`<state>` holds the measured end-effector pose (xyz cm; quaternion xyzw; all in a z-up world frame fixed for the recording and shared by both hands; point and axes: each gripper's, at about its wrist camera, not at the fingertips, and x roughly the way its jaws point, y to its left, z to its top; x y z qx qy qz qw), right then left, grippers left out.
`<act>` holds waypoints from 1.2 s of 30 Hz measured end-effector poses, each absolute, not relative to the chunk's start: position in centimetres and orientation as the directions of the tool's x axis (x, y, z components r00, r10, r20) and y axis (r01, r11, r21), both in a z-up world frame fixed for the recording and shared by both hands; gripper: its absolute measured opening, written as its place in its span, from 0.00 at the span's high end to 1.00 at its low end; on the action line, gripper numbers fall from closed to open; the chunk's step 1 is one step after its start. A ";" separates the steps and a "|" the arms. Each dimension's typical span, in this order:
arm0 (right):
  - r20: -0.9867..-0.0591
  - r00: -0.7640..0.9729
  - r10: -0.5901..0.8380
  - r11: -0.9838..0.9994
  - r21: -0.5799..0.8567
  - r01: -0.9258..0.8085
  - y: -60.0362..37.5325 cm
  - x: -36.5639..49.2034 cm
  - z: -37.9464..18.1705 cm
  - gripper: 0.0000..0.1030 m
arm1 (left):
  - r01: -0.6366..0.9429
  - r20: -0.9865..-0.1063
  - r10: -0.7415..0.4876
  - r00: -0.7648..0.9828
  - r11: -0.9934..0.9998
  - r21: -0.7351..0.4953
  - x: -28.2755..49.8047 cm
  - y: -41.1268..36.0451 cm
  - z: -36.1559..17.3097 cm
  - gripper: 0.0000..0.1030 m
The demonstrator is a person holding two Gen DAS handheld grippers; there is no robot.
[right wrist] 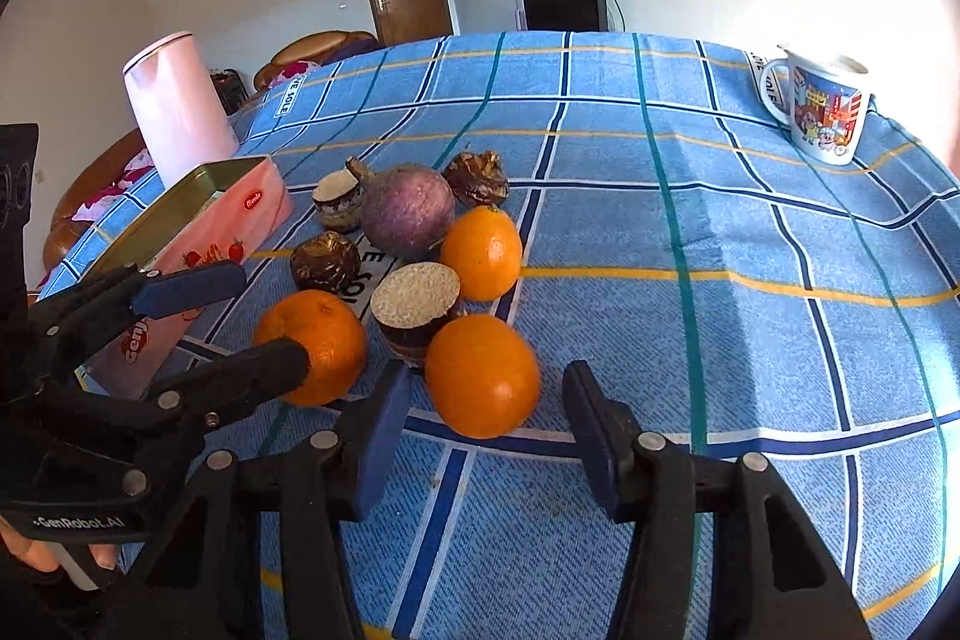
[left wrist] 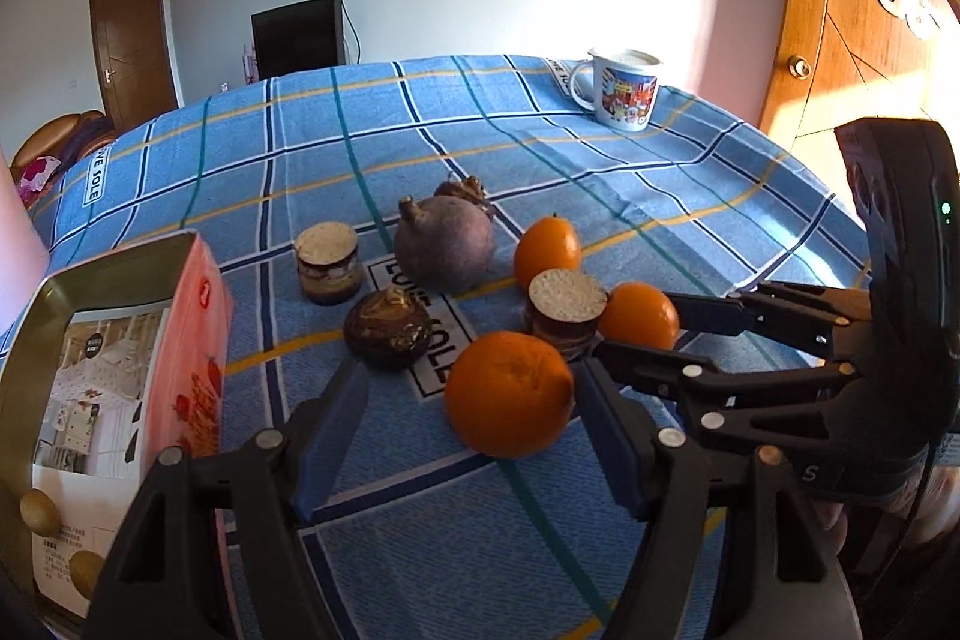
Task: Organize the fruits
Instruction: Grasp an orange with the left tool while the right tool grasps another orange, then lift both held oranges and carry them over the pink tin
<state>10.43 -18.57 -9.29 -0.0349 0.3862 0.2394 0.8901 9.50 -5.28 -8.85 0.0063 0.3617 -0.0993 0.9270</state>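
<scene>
Three oranges lie on the blue checked cloth. My left gripper (left wrist: 474, 436) is open around the nearest orange (left wrist: 509, 393), which also shows in the right wrist view (right wrist: 312, 345). My right gripper (right wrist: 486, 436) is open just before another orange (right wrist: 483, 375), which shows in the left wrist view (left wrist: 639, 314). The third orange (right wrist: 482, 251) lies behind. A purple turnip (right wrist: 408, 210), cut root pieces (right wrist: 415, 307) and dark brown bulbs (right wrist: 326, 260) lie among them. An open pink tin (right wrist: 198, 244) stands at the left.
A printed mug (right wrist: 825, 109) stands at the far right of the table. A pink kettle (right wrist: 177, 106) stands behind the tin. The tin (left wrist: 120, 376) holds a printed card and small round brown things. A wooden door (left wrist: 852, 28) is at the right.
</scene>
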 end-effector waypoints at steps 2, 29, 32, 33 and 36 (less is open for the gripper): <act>-0.702 0.588 0.401 0.883 0.124 -0.453 -18.7 10.5 -9.4 0.58 | 0.196 -0.675 -0.183 0.715 0.979 -0.057 9.6 -5.5 -9.0 0.29; -0.569 0.690 0.446 0.875 0.114 -0.471 -19.6 8.3 -8.2 0.65 | 0.207 -0.578 -0.167 0.799 0.978 0.003 8.0 -6.1 -8.2 0.52; -0.548 0.704 0.452 0.873 0.109 -0.475 -19.6 7.9 -8.1 0.65 | 0.201 -0.556 -0.160 0.816 0.980 0.012 7.6 -6.0 -8.1 0.52; -0.542 0.707 0.453 0.873 0.108 -0.476 -19.7 7.8 -8.1 0.65 | 0.200 -0.551 -0.160 0.819 0.980 0.014 7.5 -6.0 -8.0 0.52; -0.529 0.717 0.455 0.873 0.105 -0.477 -19.8 7.7 -8.0 0.65 | 0.196 -0.540 -0.156 0.827 0.981 0.017 7.3 -6.0 -7.9 0.52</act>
